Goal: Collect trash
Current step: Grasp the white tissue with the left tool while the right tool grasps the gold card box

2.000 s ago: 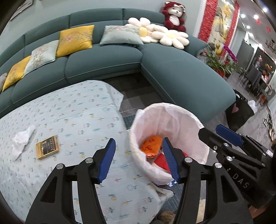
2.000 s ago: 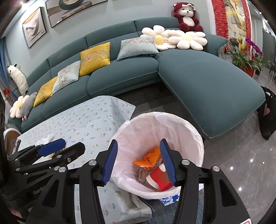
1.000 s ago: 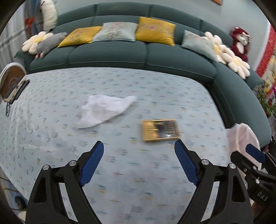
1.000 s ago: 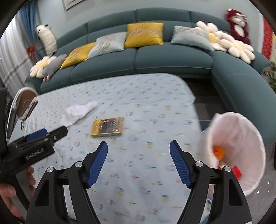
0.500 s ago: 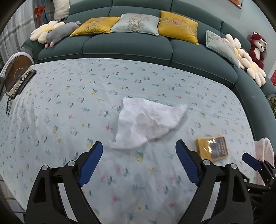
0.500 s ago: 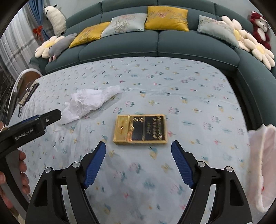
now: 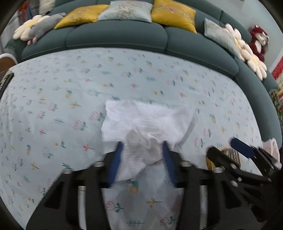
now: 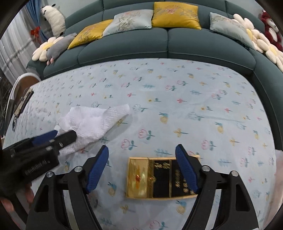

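The left gripper (image 7: 142, 150) has its jaws drawn in against a crumpled white tissue (image 7: 146, 123), having just been closing; the blue pads press into the near bunched part of the tissue from both sides — the tissue is grasped, with its far part spread flat on the flowered tablecloth (image 7: 53, 99). The right gripper (image 8: 141, 159) has also just been narrowing, yet its jaws stand apart and unclenched, one on each side of a flat gold-and-black box (image 8: 159, 177) lying on the tablecloth; the left pad is clear of the box, while contact at the right pad cannot be told. In the right wrist view the tissue lies to the left of the box, well apart from it. Beyond the table — a dark green sofa (image 8: 159, 46) with yellow and grey cushions (image 8: 175, 15).
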The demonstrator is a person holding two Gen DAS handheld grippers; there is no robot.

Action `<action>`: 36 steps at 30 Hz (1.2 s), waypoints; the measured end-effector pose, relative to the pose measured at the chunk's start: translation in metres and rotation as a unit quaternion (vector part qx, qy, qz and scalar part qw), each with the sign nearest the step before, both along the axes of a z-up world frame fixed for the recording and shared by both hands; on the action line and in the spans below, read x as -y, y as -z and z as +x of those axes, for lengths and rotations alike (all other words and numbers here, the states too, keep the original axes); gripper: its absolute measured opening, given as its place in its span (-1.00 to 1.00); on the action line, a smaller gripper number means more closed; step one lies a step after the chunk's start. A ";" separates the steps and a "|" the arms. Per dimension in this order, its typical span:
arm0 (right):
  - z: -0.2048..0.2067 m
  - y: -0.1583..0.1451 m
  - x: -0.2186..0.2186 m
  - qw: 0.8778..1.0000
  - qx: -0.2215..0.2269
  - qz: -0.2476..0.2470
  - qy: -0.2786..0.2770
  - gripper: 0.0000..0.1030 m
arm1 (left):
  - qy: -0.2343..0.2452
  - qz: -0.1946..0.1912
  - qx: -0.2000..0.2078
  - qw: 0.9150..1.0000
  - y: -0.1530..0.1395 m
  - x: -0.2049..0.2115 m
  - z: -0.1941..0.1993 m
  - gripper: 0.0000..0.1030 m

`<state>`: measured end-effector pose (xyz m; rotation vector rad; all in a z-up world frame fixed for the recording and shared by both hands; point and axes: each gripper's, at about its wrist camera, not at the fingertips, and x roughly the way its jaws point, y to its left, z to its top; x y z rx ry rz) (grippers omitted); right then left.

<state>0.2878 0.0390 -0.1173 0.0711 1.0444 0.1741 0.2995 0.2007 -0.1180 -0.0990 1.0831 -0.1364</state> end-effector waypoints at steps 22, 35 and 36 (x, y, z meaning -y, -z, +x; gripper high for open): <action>-0.125 -0.017 0.063 0.999 -0.015 0.018 0.025 -0.32 | 0.036 -0.037 -0.045 0.998 0.000 0.067 -0.124 -0.88; -0.122 -0.008 0.094 0.995 -0.024 0.037 0.087 0.30 | 0.040 -0.050 -0.048 0.997 -0.001 0.098 -0.130 -0.88; -0.120 -0.005 0.091 0.995 -0.027 0.038 0.084 0.30 | 0.036 -0.050 -0.048 0.997 0.000 0.096 -0.128 -0.88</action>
